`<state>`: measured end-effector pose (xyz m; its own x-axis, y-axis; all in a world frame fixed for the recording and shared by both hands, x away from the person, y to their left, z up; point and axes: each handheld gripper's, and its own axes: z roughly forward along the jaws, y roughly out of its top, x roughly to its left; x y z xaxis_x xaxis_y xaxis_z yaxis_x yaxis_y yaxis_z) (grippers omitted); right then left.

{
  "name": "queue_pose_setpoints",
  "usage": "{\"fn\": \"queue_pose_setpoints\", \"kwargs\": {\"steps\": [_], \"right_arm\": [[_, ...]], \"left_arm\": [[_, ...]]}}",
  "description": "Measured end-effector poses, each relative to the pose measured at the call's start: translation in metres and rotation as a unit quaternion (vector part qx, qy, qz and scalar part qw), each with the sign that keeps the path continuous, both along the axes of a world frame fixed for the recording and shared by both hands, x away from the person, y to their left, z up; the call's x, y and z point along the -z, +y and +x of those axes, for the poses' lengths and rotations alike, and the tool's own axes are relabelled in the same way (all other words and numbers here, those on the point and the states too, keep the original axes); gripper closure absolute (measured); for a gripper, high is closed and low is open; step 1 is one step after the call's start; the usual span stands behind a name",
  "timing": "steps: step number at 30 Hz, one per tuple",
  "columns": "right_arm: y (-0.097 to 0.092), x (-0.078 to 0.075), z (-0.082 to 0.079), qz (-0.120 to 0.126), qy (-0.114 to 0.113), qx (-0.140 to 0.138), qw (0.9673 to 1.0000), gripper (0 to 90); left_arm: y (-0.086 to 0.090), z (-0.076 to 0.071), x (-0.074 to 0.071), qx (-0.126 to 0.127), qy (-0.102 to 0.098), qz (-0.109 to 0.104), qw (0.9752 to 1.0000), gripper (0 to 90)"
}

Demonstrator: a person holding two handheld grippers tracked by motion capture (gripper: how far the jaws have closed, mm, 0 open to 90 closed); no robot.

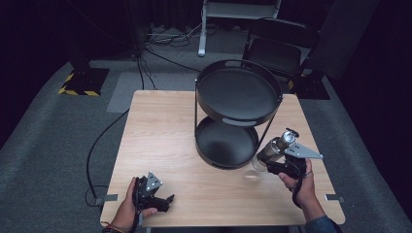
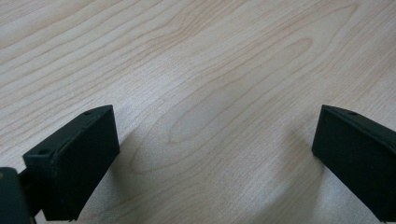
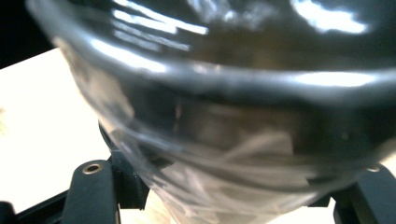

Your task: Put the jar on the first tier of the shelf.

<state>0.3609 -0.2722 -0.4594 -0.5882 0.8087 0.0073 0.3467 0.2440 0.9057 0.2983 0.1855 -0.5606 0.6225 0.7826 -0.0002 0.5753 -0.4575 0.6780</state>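
Jaws of the right gripper (image 1: 262,165) are clamped on a clear glass (image 1: 258,164), and in the right gripper view that glass (image 3: 219,140) bulges up close between the two black jaws, its curved wall catching bright streaks of light. Up in the high view, the right hand (image 1: 302,187) carries it low over the tabletop (image 1: 165,136) near the right edge, just beside the front rim of the lower tray of a black two-tier round rack (image 1: 236,114). The glass is tipped, its mouth pointing toward the front left, and whether it touches the wood or the tray I cannot tell. A small torch-like metal cylinder (image 1: 281,143) sits on top of the gripper, next to its grey three-cornered plate.

Over on the other side, the left gripper (image 1: 163,200) rests near the front left corner of the tabletop, held by the left hand (image 1: 130,206). Its jaws stand wide apart, and in the left gripper view the pale wood grain (image 2: 210,93) runs bare between them, with each jaw throwing a soft shadow on the table.

The rack stands at the far right part of the tabletop, both trays bare and dark.
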Motion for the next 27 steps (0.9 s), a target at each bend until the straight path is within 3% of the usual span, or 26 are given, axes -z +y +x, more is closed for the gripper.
{"fn": "queue_pose_setpoints", "kwargs": {"steps": [16, 27], "right_arm": [[0.024, 0.001, 0.02, 0.024, -0.004, 0.003, 0.9997, 34.2], [0.032, 0.01, 0.031, 0.042, -0.003, 0.016, 0.999, 34.3]], "left_arm": [[0.0, 0.0, 0.0, 0.0, 0.0, 0.0, 1.0, 0.4], [0.0, 0.0, 0.0, 0.001, 0.0, 0.0, 1.0, 0.4]]}}
